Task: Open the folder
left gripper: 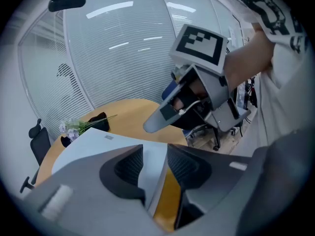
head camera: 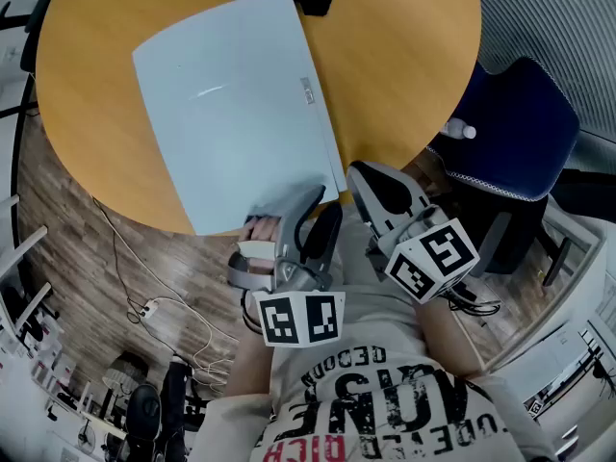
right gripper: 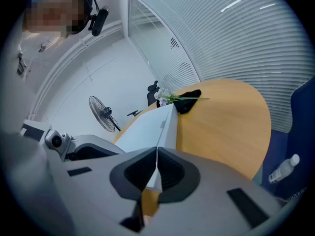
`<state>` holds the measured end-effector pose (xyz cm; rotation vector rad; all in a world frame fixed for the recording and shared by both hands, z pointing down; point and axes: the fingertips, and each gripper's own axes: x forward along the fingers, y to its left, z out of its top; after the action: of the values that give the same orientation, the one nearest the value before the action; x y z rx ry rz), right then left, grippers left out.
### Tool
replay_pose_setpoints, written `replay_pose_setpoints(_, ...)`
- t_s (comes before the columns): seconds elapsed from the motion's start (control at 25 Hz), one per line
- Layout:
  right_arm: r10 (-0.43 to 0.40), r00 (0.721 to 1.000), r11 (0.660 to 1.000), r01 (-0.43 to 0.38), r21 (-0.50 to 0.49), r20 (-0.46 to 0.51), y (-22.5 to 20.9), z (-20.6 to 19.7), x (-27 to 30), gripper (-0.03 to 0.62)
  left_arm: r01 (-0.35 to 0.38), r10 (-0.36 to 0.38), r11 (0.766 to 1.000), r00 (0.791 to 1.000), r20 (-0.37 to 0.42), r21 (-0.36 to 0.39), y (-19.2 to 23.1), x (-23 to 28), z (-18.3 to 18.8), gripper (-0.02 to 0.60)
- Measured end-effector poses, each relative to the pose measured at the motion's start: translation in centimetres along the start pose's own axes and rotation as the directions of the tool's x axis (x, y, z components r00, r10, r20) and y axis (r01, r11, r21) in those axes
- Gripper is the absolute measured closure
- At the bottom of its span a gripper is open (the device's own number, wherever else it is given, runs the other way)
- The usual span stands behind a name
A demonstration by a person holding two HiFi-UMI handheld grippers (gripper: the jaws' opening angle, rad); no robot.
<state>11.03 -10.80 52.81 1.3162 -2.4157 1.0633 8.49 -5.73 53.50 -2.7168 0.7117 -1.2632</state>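
Note:
A pale blue folder (head camera: 236, 104) lies flat on the round wooden table (head camera: 404, 56), its near edge reaching past the table's rim. My right gripper (head camera: 358, 173) is at the folder's near right corner. In the right gripper view the jaws (right gripper: 157, 156) are shut on the thin edge of the folder (right gripper: 147, 124). My left gripper (head camera: 313, 200) is at the near edge, just left of the right one. In the left gripper view its jaws (left gripper: 155, 154) stand open, with the corner of the folder (left gripper: 98, 141) between them and the pads clear of it.
A black object with white flowers (right gripper: 167, 97) lies at the table's far edge. A blue chair (head camera: 525, 123) with a small bottle (head camera: 460, 130) on it stands to the right. Cables and a power strip (head camera: 144, 308) lie on the wooden floor at left. A fan (right gripper: 101, 113) stands beyond the table.

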Motion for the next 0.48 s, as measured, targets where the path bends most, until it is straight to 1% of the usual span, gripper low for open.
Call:
replay_pose_setpoints(0.16, 0.006, 1.0, 1.0, -0.006, 0.01, -0.008, 0.0, -0.5, 0.2, 0.581, 0.008, -0.004, 0.998, 0.998, -0.057, 0.066, -0.6, 0.8, -0.8, 0.417)
replay_pose_setpoints(0.24, 0.007, 1.0, 1.0, -0.007, 0.015, -0.013, 0.0, -0.7, 0.2, 0.58, -0.009, 0.022, 0.991, 0.995, -0.096, 0.133, -0.8, 1.1, -1.3, 0.414)
replay_pose_setpoints(0.32, 0.008, 1.0, 1.0, -0.008, 0.019, -0.013, -0.1, -0.8, 0.3, 0.581, -0.033, 0.062, 0.977, 0.989, -0.134, 0.211, -0.7, 1.3, -1.8, 0.413)
replay_pose_setpoints(0.36, 0.007, 1.0, 1.0, -0.007, 0.021, -0.012, -0.1, -0.9, 0.2, 0.581, -0.044, 0.08, 0.97, 0.986, -0.145, 0.238, -0.7, 1.3, -1.9, 0.414)
replay_pose_setpoints(0.4, 0.005, 1.0, 1.0, -0.005, 0.023, -0.012, -0.2, -1.0, 0.2, 0.582, -0.053, 0.093, 0.966, 0.984, -0.15, 0.255, -0.6, 1.4, -1.9, 0.413)
replay_pose_setpoints(0.48, 0.004, 1.0, 1.0, -0.004, 0.023, -0.013, -0.3, -1.0, 0.1, 0.581, -0.066, 0.108, 0.963, 0.983, -0.15, 0.263, -0.5, 1.6, -1.7, 0.414)
